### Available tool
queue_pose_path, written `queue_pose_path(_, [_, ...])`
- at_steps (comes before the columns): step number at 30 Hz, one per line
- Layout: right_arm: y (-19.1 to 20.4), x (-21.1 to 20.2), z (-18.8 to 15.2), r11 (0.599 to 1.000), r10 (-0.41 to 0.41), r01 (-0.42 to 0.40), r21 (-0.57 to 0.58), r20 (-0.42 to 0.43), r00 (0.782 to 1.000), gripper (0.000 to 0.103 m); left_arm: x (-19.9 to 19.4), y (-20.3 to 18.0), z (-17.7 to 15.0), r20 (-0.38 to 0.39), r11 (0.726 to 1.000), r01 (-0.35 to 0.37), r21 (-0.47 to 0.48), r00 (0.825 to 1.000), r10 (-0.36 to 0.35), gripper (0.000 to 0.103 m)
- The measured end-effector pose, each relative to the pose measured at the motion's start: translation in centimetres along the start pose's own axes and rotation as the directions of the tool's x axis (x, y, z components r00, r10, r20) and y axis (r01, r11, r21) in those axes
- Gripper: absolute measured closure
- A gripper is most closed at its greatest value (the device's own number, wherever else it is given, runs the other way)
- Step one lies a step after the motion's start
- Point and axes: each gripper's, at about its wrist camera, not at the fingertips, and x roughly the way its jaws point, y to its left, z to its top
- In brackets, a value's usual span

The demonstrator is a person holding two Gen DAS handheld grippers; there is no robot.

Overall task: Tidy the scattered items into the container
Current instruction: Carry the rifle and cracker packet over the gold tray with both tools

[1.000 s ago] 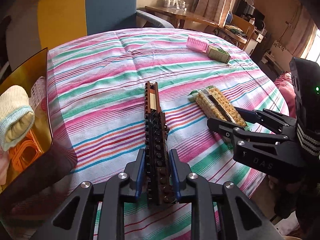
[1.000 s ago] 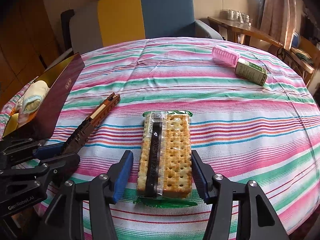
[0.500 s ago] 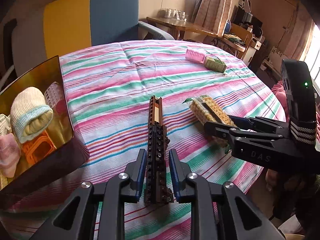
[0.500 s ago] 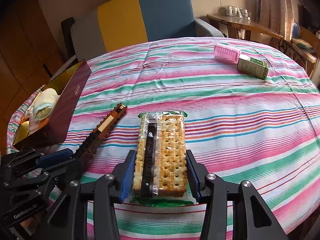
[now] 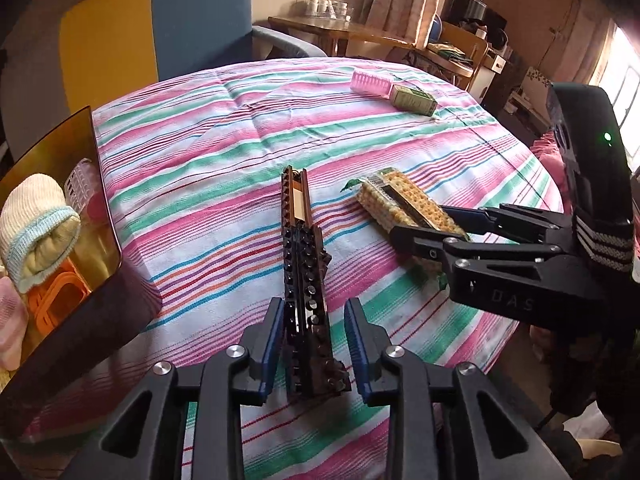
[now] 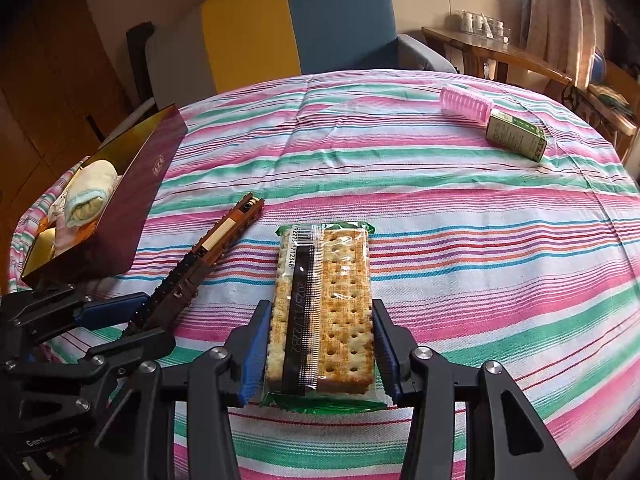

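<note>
A long brown-and-black brick-built piece lies on the striped tablecloth between the fingers of my left gripper, which stands open with small gaps on both sides. It also shows in the right wrist view. My right gripper is shut on a clear-wrapped cracker pack, pads against both long sides; the pack also shows in the left wrist view. The dark red box with gold lining stands at the left, holding a rolled sock and orange pieces.
A pink ribbed roller and a small green carton lie at the far right of the round table. A blue and yellow armchair stands behind it. The table edge is close below both grippers.
My left gripper has opened off the brick piece, which had been gripped. My right gripper has closed in from wide open onto the cracker pack. Both views have pulled back slightly.
</note>
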Motion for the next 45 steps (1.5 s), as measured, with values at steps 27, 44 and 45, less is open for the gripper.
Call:
queue_pose_path(27, [1.2,-0.8,0.4,0.997,0.071,-0.072,0.014,0.027,0.997,0.055,-3.6,2.1,-1.2,0.114,0.994,0.023,-0.107,0.993,-0.01,0.08])
queue_pose_path(44, [11.9,-1.5,5.1,0.958,0.225,-0.209,-0.198,0.061,0.972,0.055,-11.0,10.2,-1.6,0.267,0.939,-0.108,-0.327,0.942,0.201,0.08])
queue_pose_path(45, [12.7,-1.4,5.4,0.952,0.235,-0.217,-0.213,0.06,0.97,0.055,-11.3,10.9,-1.7,0.271,0.932,-0.116,-0.345,0.938,0.217,0.08])
